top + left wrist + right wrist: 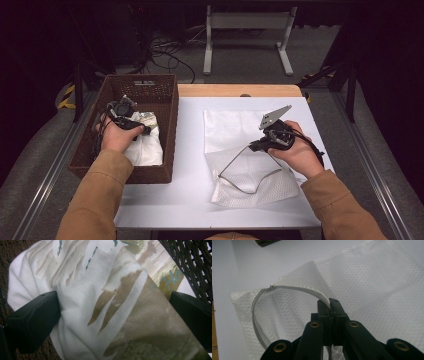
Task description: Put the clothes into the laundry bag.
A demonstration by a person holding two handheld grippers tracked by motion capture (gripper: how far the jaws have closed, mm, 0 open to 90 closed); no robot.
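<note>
**Q:** White tabletop with a dark floor and a metal frame behind it — what lies on the surface?

**A:** A brown wicker basket sits at the table's left edge. Right of it lie two white mesh laundry bags: a flat one farther from you, and an open one nearer, which partly overlaps it.

**Q:** Where is your left gripper?

**A:** Down inside the basket, over a crumpled white garment. In the left gripper view, its jaws stand wide apart, one on each side of a fold of that garment, which carries tan and teal print. The left jaw presses into the cloth; the right jaw lies beside the basket's woven wall. Nothing is pinched.

**Q:** And your right gripper?

**A:** It is raised just above the open bag — its grey three-cornered plate tilts upward. In the right gripper view, the gripper has its jaws pressed together on the grey zipper rim of the bag, and the rim curves away to the left in a loop.

**Q:** How does the bag's mouth stand?

**A:** Held up at the gripped point, it gapes toward the basket; the rim traces an open outline, and the rest of the bag rests on the table.
</note>
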